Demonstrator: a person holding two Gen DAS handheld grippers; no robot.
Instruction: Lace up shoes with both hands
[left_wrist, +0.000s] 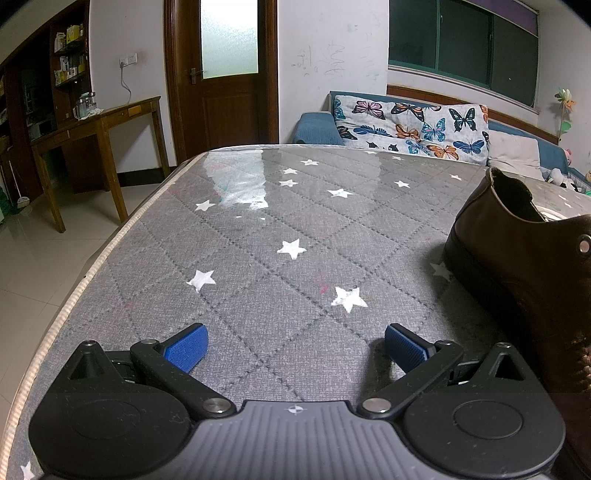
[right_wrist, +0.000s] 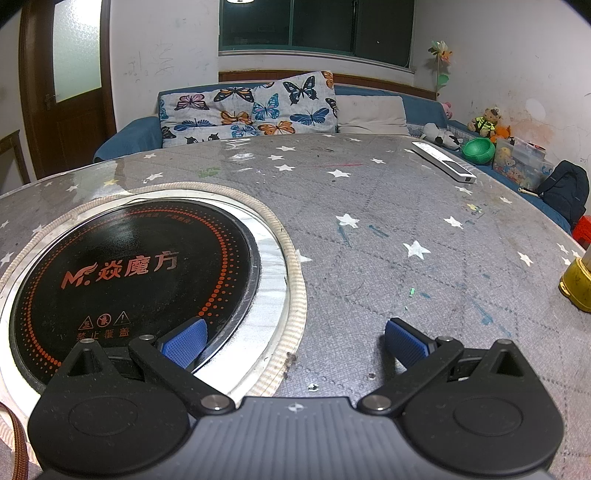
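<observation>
A brown leather shoe (left_wrist: 524, 266) stands on the grey star-patterned table at the right of the left wrist view, heel toward the far side, with a metal eyelet (left_wrist: 584, 246) showing on its side. My left gripper (left_wrist: 293, 345) is open just left of the shoe, nothing between its blue pads. In the right wrist view my right gripper (right_wrist: 293, 341) is also open and empty, over the edge of a round black induction cooktop (right_wrist: 133, 273). A brown lace (right_wrist: 18, 443) runs along the bottom left corner of that view. The shoe itself is out of sight there.
The table (left_wrist: 258, 229) has a glossy clear cover. A white remote (right_wrist: 443, 162) lies far right, and a yellow object (right_wrist: 578, 284) sits at the right edge. Behind the table stands a blue sofa (right_wrist: 125, 136) with butterfly cushions, toys and a green bowl (right_wrist: 479, 150).
</observation>
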